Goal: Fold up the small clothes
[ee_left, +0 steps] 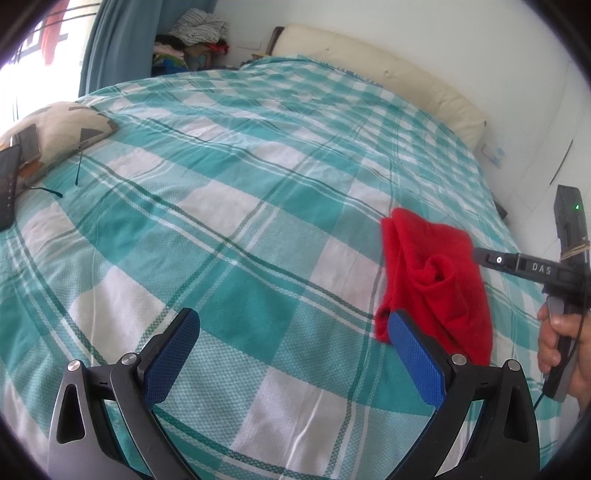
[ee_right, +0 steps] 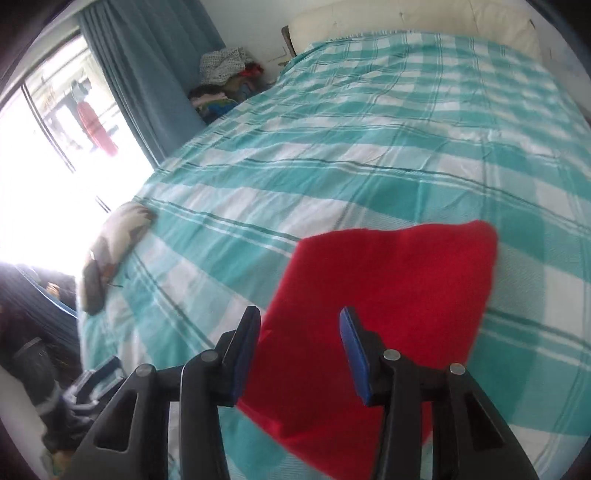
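Note:
A small red garment point(ee_left: 436, 280) lies on the teal and white checked bedspread point(ee_left: 240, 206), bunched with a twisted fold at its middle. My left gripper point(ee_left: 293, 321) hovers open over the bedspread, its right blue pad point(ee_left: 413, 354) just left of the garment's near corner. In the right wrist view the garment point(ee_right: 388, 288) looks like a flat, roughly square piece. My right gripper point(ee_right: 300, 314) stands open above its near edge; red cloth shows between the jaws and the pads do not press on it. A hand point(ee_left: 561, 332) holds the right gripper at the right edge.
A patterned pillow point(ee_left: 55, 125) with a dark flat device point(ee_left: 9, 188) beside it lies at the bed's left edge. A cream headboard point(ee_left: 388, 70) runs along the far side. A pile of clothes point(ee_left: 199, 33) sits by the blue curtain point(ee_right: 147, 74) and the bright window.

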The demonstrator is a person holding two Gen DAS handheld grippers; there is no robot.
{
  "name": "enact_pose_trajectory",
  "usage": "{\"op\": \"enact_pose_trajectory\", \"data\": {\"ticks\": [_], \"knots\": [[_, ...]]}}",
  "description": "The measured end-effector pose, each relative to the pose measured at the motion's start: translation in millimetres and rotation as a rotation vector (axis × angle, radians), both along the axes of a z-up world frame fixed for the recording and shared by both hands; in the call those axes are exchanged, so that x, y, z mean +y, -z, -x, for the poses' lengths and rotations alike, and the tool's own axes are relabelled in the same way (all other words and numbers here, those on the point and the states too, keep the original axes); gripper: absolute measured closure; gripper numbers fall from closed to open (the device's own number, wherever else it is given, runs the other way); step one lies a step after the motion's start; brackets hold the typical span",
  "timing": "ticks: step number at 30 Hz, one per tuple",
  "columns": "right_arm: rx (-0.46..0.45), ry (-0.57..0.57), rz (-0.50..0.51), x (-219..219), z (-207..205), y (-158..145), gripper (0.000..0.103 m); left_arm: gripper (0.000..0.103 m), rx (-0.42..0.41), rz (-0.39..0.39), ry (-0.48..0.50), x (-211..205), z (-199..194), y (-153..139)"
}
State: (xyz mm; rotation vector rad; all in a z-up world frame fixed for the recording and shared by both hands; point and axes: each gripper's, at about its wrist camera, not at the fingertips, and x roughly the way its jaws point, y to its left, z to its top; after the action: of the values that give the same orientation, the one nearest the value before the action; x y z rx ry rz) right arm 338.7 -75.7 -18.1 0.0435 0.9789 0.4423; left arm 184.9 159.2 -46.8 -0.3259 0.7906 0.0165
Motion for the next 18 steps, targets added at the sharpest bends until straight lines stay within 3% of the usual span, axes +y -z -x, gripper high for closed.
{"op": "enact_pose_trajectory", "data": {"ticks": [2,5,7,9,11,15,18], "knots": [[-0.014,-0.035,0.061,11.6,8.8,18.4,0.059,0.001,0.004,-0.006,0.010,-3.3,-0.1,1.7],[-0.083,-0.115,0.057,31.8,24.1,41.4,0.063,0.001,0.004,-0.011,0.007,-4.0,1.0,4.8],[-0.064,-0.172,0.051,54.1,32.5,65.6,0.070,0.001,0.007,-0.017,-0.005,-3.1,0.8,6.9],[-0.070,-0.217,0.101,72.6,43.0,82.5,0.072,0.001,0.014,-0.019,-0.011,-1.9,-0.4,9.1],[-0.097,-0.234,0.123,73.1,50.5,78.1,0.072,0.001,0.023,-0.016,-0.012,-0.8,-2.2,10.5],[-0.140,-0.197,0.045,36.8,66.6,36.9,0.072,0.001,0.020,-0.017,-0.004,-2.1,-2.9,8.7],[-0.186,-0.141,0.080,4.4,92.7,21.0,0.072,0.001,0.023,-0.031,0.008,-6.5,-2.9,8.2]]}}
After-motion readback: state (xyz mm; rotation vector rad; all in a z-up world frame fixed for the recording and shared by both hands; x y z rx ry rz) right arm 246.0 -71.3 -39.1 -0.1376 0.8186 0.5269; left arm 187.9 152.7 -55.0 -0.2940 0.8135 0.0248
